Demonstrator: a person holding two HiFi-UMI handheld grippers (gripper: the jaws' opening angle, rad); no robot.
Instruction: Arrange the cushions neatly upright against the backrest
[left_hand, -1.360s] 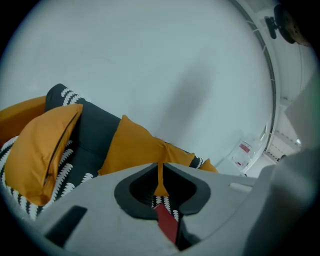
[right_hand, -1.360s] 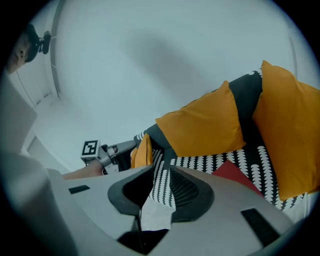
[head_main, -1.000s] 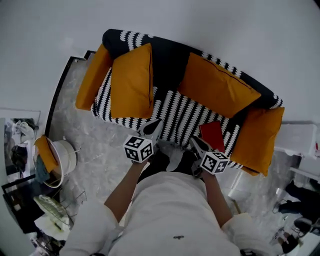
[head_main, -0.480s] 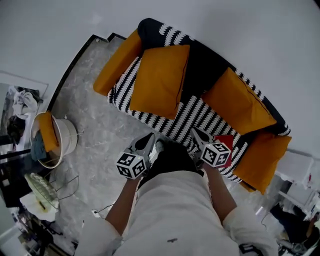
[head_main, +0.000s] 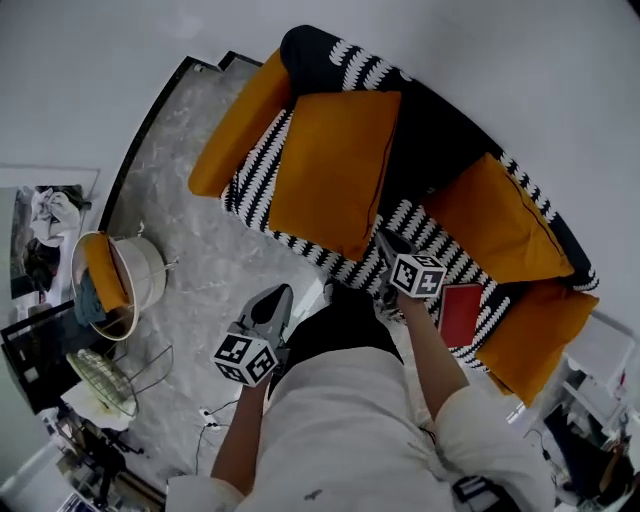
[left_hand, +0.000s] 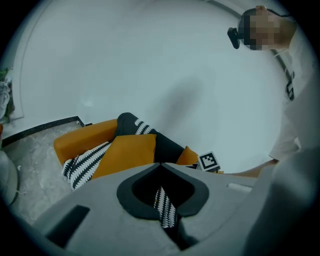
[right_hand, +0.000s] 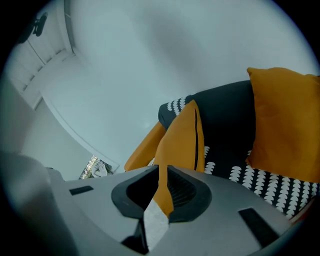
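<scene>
Left tool (head_main: 280, 293) and right tool (head_main: 384, 240) were both shut and empty, the right just beside the lower corner of the leaning orange cushion (head_main: 335, 170) at its 11 o'clock on the sofa (head_main: 330, 262); judged risk: closed jaws shoving it flatter instead of gripping.

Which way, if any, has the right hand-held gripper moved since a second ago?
Yes. The right hand-held gripper was in front of the red book; now it sits left of it, by the near corner of the cushion.

floor (head_main: 200, 225) before sofa (head_main: 425, 228) open; basket (head_main: 150, 272) left; cushions (head_main: 335, 170) crowd seat.
</scene>
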